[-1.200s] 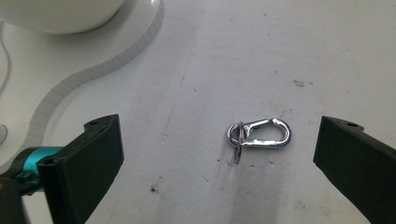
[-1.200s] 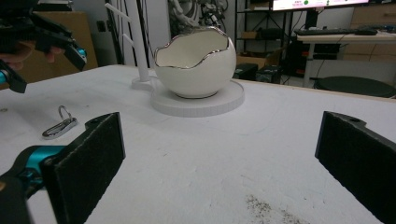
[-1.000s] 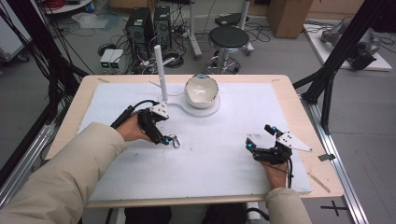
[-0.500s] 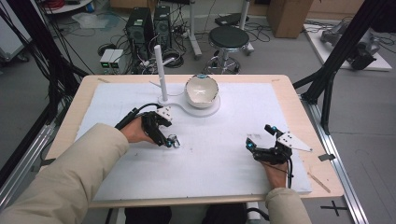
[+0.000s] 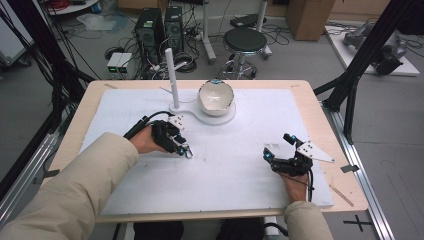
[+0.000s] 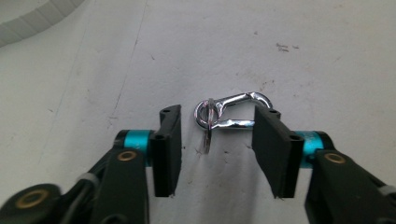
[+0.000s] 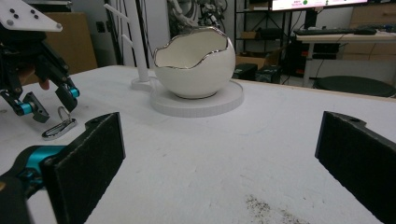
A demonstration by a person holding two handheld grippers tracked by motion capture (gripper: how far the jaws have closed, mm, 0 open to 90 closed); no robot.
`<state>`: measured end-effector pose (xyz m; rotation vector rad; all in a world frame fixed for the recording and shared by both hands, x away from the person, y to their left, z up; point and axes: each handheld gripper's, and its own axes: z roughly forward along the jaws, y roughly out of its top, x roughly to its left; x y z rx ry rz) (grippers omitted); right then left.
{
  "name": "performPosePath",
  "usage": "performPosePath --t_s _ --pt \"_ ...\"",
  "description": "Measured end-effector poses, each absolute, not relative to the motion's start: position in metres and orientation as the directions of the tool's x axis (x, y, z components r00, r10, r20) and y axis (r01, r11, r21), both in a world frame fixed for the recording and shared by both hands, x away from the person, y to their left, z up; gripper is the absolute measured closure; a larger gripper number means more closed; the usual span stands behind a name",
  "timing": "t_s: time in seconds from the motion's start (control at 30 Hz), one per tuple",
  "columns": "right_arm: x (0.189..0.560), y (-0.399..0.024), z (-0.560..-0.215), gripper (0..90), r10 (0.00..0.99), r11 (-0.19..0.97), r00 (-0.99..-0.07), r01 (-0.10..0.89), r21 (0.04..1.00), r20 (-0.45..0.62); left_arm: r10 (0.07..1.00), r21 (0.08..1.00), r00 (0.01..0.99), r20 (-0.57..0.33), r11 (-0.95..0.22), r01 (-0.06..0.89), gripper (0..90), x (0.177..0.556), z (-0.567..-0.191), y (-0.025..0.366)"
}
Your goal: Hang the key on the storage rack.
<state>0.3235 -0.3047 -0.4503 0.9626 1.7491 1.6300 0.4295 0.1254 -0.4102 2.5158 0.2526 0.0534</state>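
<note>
A small silver carabiner [image 6: 233, 112] with a key ring [image 6: 206, 122] on it lies flat on the white table cover. My left gripper [image 6: 217, 154] is open and tilted down over it, one jaw on each side. The carabiner's far end sits right at the right-hand jaw's tip. In the high view the left gripper [image 5: 184, 149] is left of the table's middle, with the carabiner [image 5: 188, 153] at its tips. My right gripper [image 5: 276, 147] rests open at the near right with nothing between its jaws. From the right gripper view [image 7: 219, 163] I see the left gripper [image 7: 46, 100] over the carabiner [image 7: 60, 127].
A white eggshell-shaped bowl [image 5: 216, 96] with a silver rim sits on a white stand base [image 5: 227, 119] at the back centre, and a thin white post [image 5: 171, 75] rises beside it. The table's wooden edge [image 5: 320, 115] frames the white cover.
The left hand has edged slightly to the right, keeping its open jaws over the carabiner. The right gripper has not moved.
</note>
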Motion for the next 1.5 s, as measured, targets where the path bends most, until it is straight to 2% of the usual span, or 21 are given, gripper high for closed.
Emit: performPosePath --t_s 0.13,0.4,0.97,1.5 --pt "0.3239 -0.3049 -0.4503 0.5 0.806 0.004 -0.588 0.125 0.992 0.071 0.199 0.572 0.980 -0.016 -0.802 0.172 64.2 0.4304 -0.4102 0.1269" --pt "0.3233 -0.3046 -0.4502 0.5 0.805 0.000 -0.588 0.133 0.991 0.079 0.188 0.569 0.982 -0.010 -0.806 0.160 73.6 0.4310 -0.4096 0.1278" --pt "0.3238 -0.3049 -0.4503 0.5 0.805 0.000 -0.588 0.128 0.992 0.076 0.183 0.574 0.983 -0.010 -0.804 0.156 87.3 0.4323 -0.4106 0.1277" --pt "0.3241 -0.3054 -0.4504 0.5 0.806 0.000 -0.588 0.126 0.992 0.074 0.221 0.579 0.975 -0.038 -0.790 0.202 88.4 0.4333 -0.4035 0.1325"
